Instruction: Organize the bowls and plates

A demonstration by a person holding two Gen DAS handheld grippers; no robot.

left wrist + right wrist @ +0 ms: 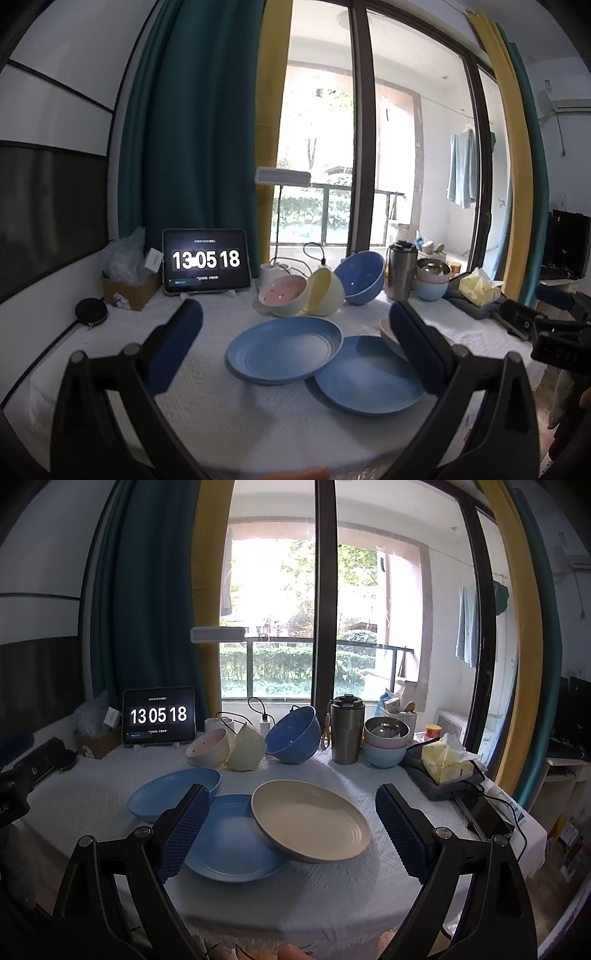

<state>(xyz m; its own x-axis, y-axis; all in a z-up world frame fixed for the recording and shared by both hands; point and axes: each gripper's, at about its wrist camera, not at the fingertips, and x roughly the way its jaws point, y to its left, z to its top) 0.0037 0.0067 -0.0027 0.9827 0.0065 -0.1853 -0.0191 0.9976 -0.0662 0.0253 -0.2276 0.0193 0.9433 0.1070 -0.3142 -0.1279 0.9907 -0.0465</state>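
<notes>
Both grippers' jaws gape above overlapping plates (310,819); tipped bowls (243,747) behind.

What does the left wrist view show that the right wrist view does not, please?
Only the left wrist view shows the round black case at the table's left edge, and only a sliver of the cream plate behind its own open left claw.

Only the right wrist view shows the whole cream plate, overlapping a blue plate, between the fingers of the open right claw.

Both show the tablet clock, three tipped bowls, the steel tumbler, the stacked bowls and the tissue pack.
</notes>
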